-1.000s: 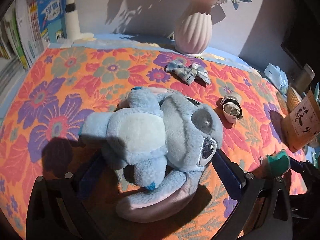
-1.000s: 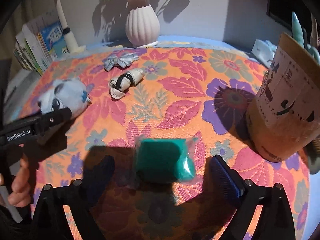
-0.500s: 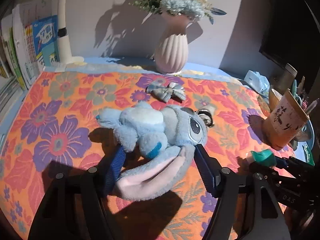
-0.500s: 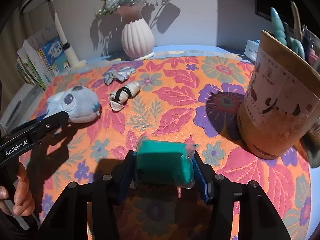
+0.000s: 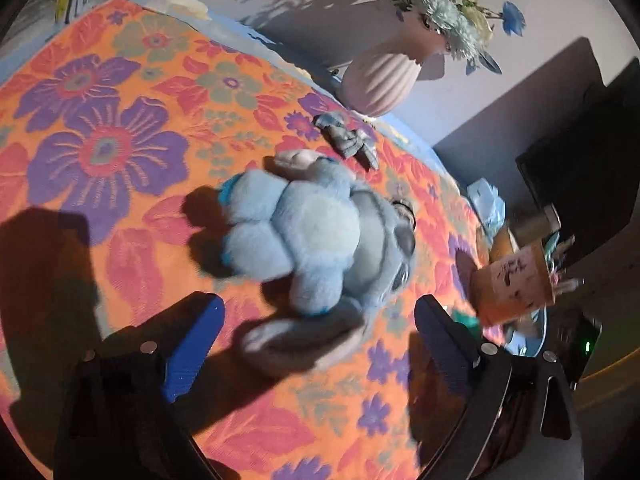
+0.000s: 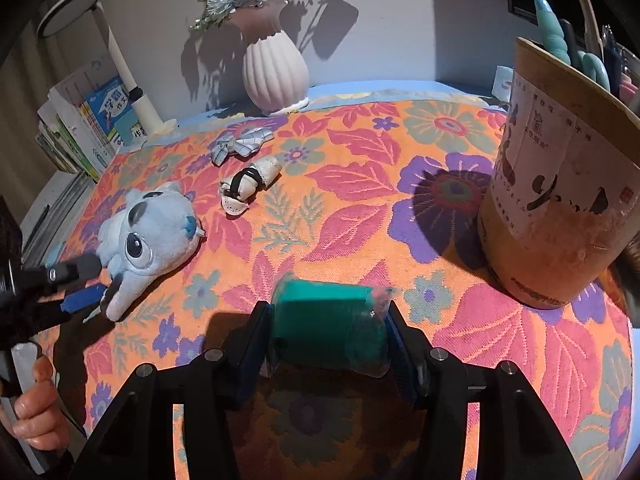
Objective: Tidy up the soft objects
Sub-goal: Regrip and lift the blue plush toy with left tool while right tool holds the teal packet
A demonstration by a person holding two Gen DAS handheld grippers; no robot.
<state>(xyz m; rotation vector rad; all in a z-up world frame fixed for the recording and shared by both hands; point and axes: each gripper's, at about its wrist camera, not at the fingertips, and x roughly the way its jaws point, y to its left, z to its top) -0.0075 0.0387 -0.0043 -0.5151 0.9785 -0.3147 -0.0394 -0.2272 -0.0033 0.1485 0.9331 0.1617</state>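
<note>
A blue plush toy (image 5: 320, 236) lies on the floral cloth (image 5: 100, 152); it also shows in the right wrist view (image 6: 148, 236). My left gripper (image 5: 320, 320) is open, its blue pads on either side of the toy's long ear, not touching it. My right gripper (image 6: 330, 332) is shut on a green wrapped sponge (image 6: 328, 320), held just above the cloth. A plaid fabric bow (image 6: 240, 146) and a small cream doll shoe (image 6: 248, 190) lie behind the plush toy.
A pink ribbed vase (image 6: 276, 76) with flowers stands at the back. A brown paper cup (image 6: 560, 200) with pens stands at the right. Books (image 6: 88, 128) and a white lamp (image 6: 132, 92) are at the back left.
My left gripper let go of the plush toy and opened wide, and its view tilted. My right gripper closed on the green sponge and lifted it slightly.
</note>
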